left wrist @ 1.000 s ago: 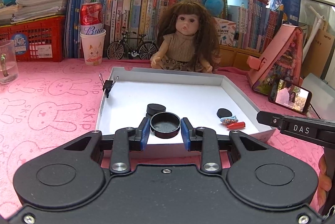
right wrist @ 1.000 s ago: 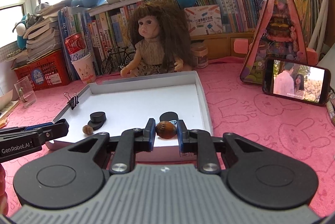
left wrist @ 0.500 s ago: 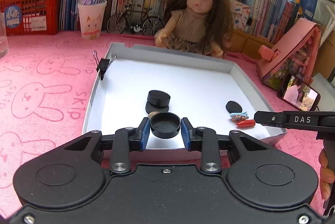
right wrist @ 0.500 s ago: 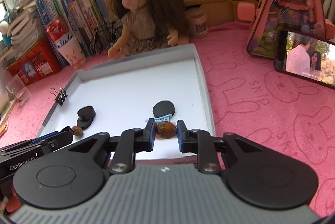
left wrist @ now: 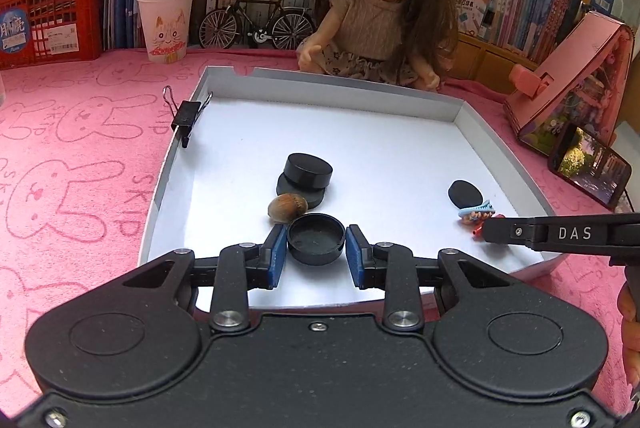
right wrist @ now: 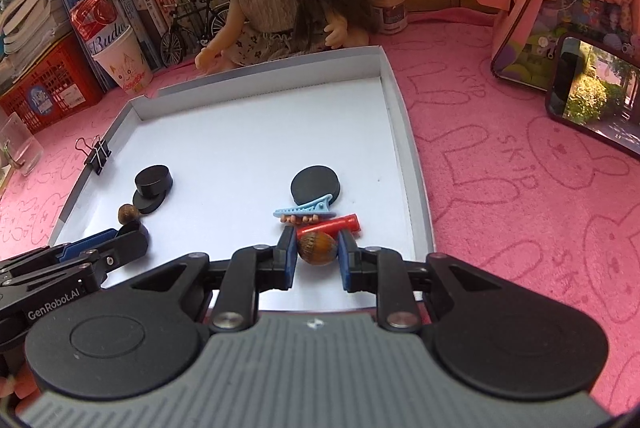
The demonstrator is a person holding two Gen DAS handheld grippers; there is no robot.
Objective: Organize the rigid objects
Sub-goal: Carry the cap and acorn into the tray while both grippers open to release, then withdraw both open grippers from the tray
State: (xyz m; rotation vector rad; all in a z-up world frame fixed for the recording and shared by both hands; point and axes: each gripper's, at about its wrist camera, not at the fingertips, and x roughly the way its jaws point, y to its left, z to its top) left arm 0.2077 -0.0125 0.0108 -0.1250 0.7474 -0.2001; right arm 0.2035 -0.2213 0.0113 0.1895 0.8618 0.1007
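I'm seeing the left gripper (left wrist: 316, 243) clamping a black cap (left wrist: 316, 238), the right gripper (right wrist: 317, 248) pinching a nut (right wrist: 317, 247), both over the tray (right wrist: 404, 131).

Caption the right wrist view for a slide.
Right gripper holds a nut over the white tray, beside a blue clip and red tube.

Both wrist cams sit low & close at tray (left wrist: 352, 83) near edge, facing doll (left wrist: 384, 7); share tray interior.

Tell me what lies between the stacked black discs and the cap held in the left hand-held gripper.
A brown nut lies between the stacked discs and the cap, touching the lower disc; the left wrist view shows it.
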